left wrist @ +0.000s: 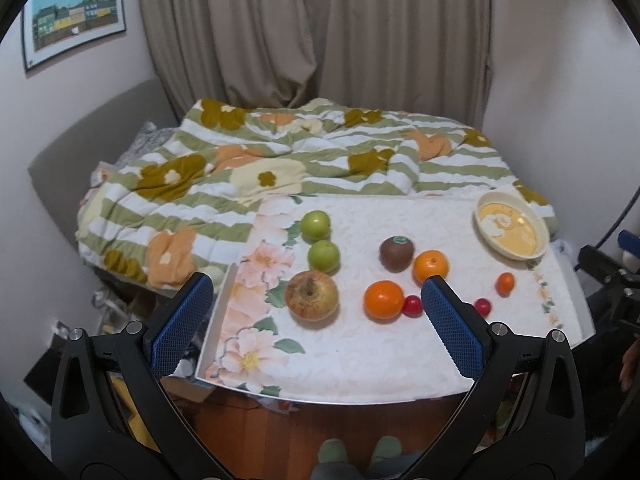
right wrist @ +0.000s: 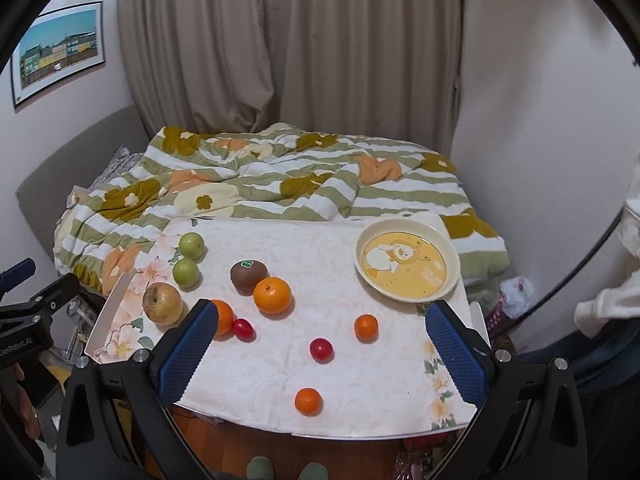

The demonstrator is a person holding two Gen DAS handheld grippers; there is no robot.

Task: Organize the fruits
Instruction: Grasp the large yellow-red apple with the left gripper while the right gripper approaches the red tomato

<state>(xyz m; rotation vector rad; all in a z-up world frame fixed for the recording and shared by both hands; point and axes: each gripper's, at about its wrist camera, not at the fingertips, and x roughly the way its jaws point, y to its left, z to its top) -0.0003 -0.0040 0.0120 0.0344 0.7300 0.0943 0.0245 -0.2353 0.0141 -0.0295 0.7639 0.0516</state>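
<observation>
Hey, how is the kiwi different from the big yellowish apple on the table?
The kiwi is brown, oval and smaller, with a green sticker on top; the big apple is yellow-green with brownish blotches, rounder and larger, with no visible sticker. The kiwi touches an orange mid-table; the apple sits apart near the left edge, by two small green apples. Both rest loose on the floral tablecloth, untouched by either hand-held gripper.

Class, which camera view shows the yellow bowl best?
The right wrist view: the yellow bowl sits large and near the centre, its printed inside clear. In the left wrist view the bowl is smaller, pushed toward the right edge and more foreshortened.
</observation>
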